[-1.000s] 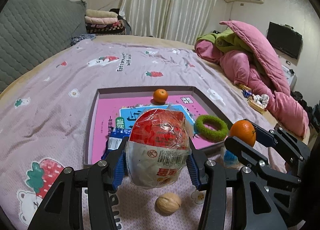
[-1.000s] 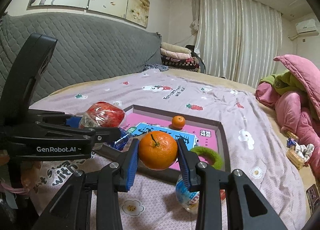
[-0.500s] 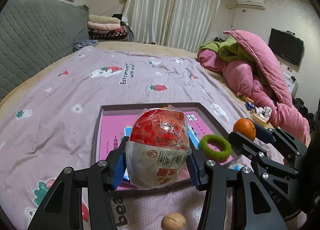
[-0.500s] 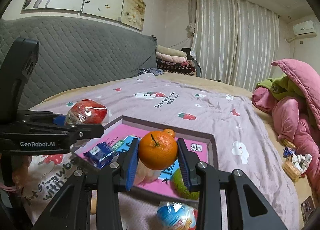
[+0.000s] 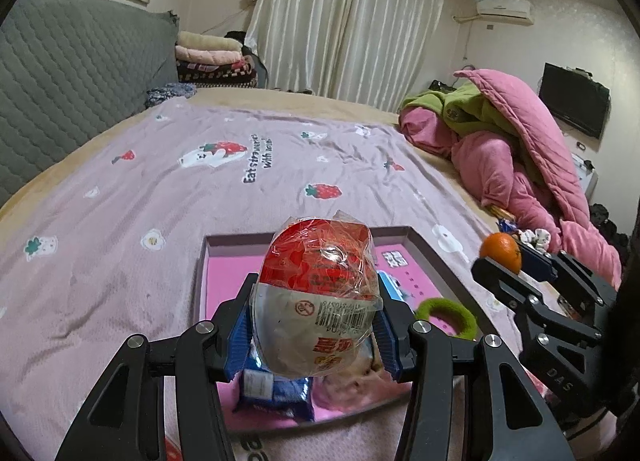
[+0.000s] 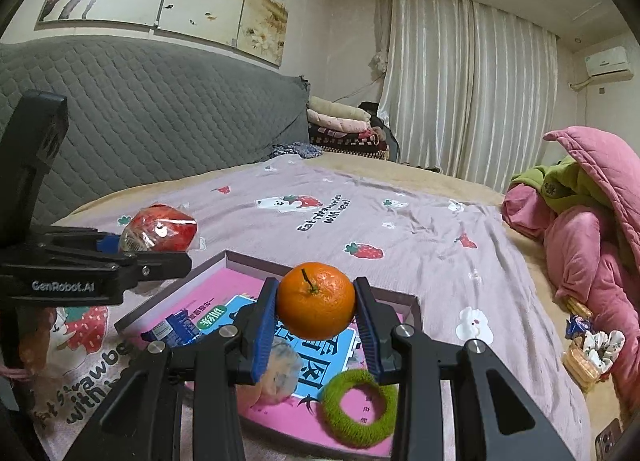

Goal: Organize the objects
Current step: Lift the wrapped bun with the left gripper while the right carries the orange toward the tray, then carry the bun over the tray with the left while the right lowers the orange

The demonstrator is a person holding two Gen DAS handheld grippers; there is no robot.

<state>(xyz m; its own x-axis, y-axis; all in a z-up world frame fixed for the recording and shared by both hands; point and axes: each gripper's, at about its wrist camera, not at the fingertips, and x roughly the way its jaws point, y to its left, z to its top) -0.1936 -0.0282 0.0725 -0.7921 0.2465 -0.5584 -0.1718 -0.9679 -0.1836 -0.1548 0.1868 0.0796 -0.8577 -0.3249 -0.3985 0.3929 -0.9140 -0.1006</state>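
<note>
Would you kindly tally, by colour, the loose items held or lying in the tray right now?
Orange: 1, the tangerine in the right claw
Red and white: 1, the wrapped egg in the left claw
Green: 1, the ring
Blue: 1, the snack packet
Total: 4

Right gripper [image 6: 316, 315] clamping a round orange tangerine [image 6: 316, 303] above a shallow pink-lined tray [image 6: 248, 261], fuzzy green ring [image 6: 358, 403] inside, left gripper [image 6: 160, 245] gripping a red plastic-wrapped egg-shaped package [image 6: 162, 229]

My left gripper [image 5: 316, 325] is clamped on a wrapped egg [image 5: 318, 297]; my right gripper [image 6: 316, 327] (level, just beside it) pinches an orange [image 6: 316, 305] between blue fingers [image 6: 264, 329].
</note>
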